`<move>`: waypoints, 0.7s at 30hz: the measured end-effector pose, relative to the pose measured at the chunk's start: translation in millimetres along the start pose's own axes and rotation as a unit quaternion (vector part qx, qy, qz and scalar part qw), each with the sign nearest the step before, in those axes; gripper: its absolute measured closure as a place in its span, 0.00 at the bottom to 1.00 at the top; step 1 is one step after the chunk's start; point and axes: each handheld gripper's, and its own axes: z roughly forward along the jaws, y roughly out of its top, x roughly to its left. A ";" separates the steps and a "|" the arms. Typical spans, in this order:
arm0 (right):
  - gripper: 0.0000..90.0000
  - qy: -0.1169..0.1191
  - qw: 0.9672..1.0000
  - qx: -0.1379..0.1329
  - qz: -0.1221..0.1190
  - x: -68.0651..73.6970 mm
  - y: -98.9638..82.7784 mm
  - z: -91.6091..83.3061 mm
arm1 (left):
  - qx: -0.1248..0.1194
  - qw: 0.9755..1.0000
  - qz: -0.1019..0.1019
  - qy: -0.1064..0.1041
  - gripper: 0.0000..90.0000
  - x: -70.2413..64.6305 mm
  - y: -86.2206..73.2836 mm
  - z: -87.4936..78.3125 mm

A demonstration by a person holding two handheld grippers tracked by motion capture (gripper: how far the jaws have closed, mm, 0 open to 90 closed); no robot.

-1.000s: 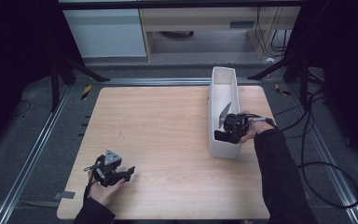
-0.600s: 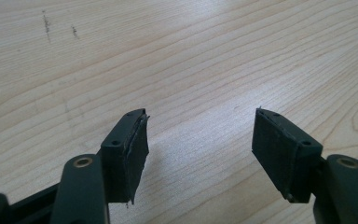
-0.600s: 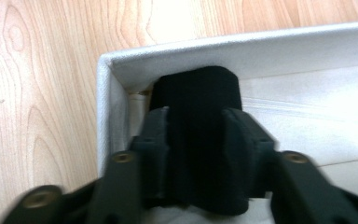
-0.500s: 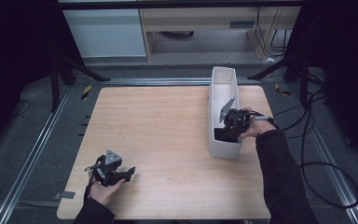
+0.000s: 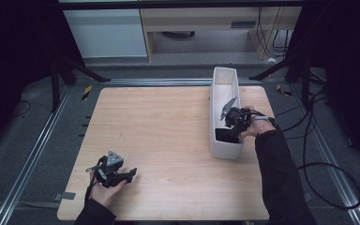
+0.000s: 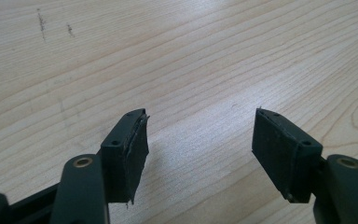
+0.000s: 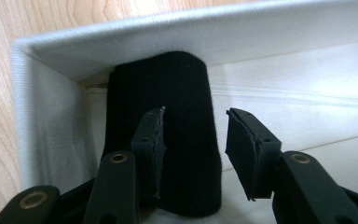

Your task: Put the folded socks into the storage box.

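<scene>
1. Black cloth (image 7: pixel 168 140) sat inside the white box (image 5: pixel 225 145), at the end nearest the person; in the right gripper view it stood upright, folded or rolled, pressed into the box corner against the end wall and one long side wall.
2. Right gripper (image 5: pixel 234 123) reached into the box from the right side of the table (image 5: pixel 168 122); the person's right hand (image 5: pixel 252 125) held it over the box's right rim.
3. Right jaws had just been opening; they stood apart, with a clear gap between the pads; the cloth was behind and partly between them; the left pad overlapped the cloth's front face in that view, cannot tell whether it touched; the right pad was off the cloth, with the pale box floor behind it; no clamp on the cloth.
4. Box was long and narrow, lying lengthwise away from the person along the right part of the table; far half of its inside looked bare white; one end reached close to the table's far edge.
5. Left gripper (image 5: pixel 115 173) lay low on the table near the front left corner, in the person's left hand (image 5: pixel 105 192); well apart from the box.
6. Left jaws stood wide apart, nothing between the pads (image 6: pixel 130 154); bare wood grain beneath them in the left gripper view.
7. Cables (image 5: pixel 309 140) trailed from the right gripper off the right table edge to the floor.
</scene>
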 end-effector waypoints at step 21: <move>0.64 0.026 0.999 -0.026 0.009 11.5 -7.2 -14.2 | 0.001 1.000 0.002 -0.003 0.38 -1.2 0.6 -0.3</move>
